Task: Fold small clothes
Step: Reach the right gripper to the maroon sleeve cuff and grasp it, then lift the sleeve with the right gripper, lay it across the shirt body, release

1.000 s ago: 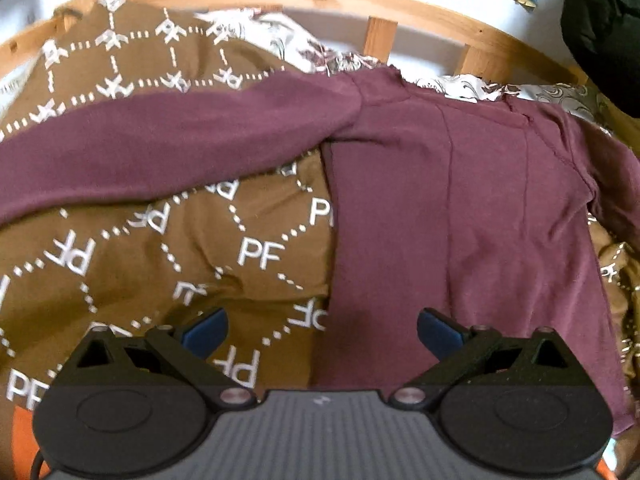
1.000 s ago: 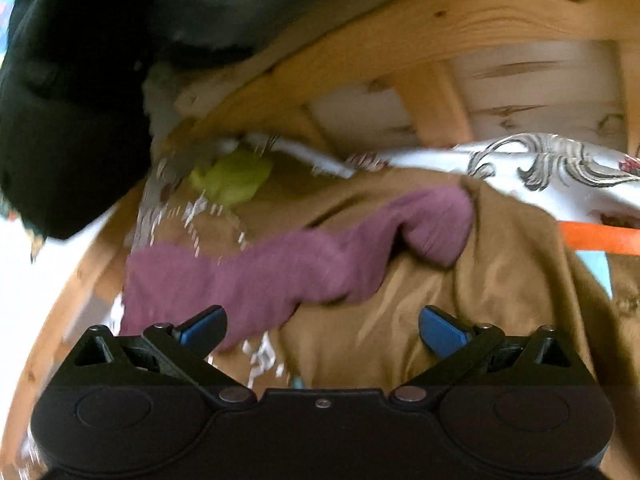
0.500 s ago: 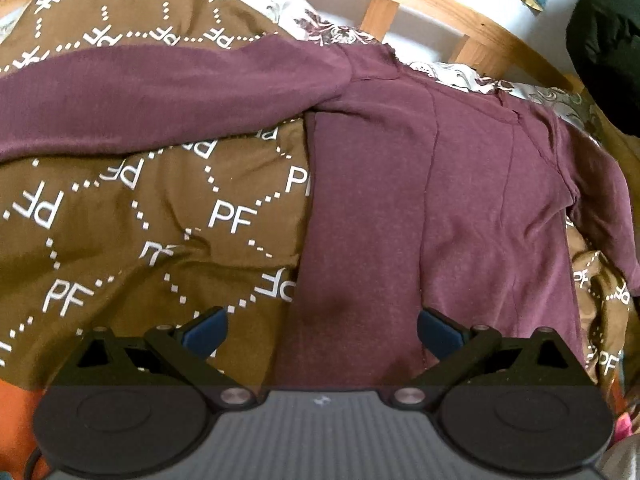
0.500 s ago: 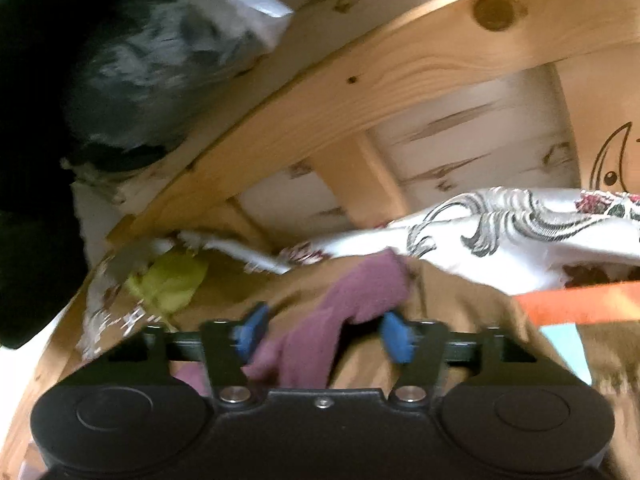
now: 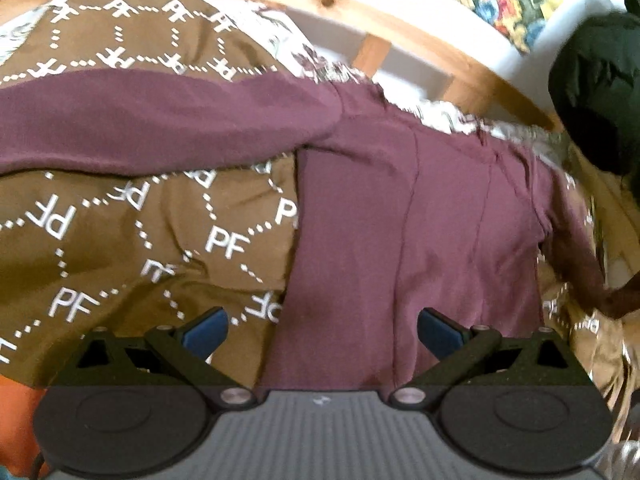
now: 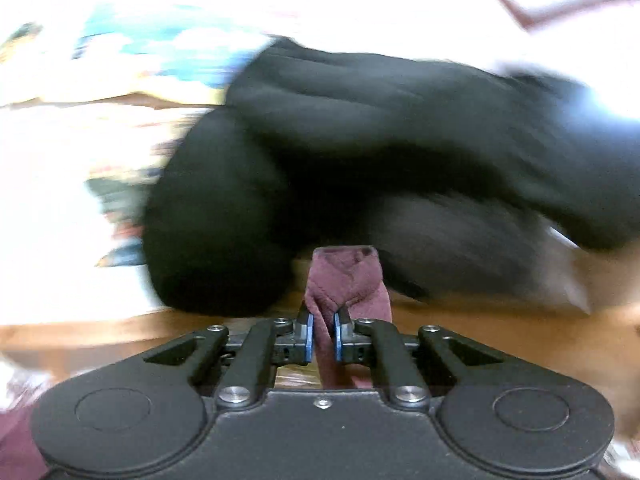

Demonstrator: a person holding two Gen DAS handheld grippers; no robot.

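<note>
Folding barely begun: the maroon long-sleeved knit top [image 5: 400,220] lies flat on a brown monogram-print bedspread [image 5: 132,248], one sleeve stretched toward nine o'clock, as the right gripper [image 6: 323,334] pinches the other sleeve's cuff [image 6: 344,280] and the left gripper [image 5: 322,326] hangs wide, empty.

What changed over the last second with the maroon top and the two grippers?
The right gripper closed on the sleeve cuff and lifted it away from the bedspread. The left gripper stayed open above the maroon top, which lies spread as before.
</note>
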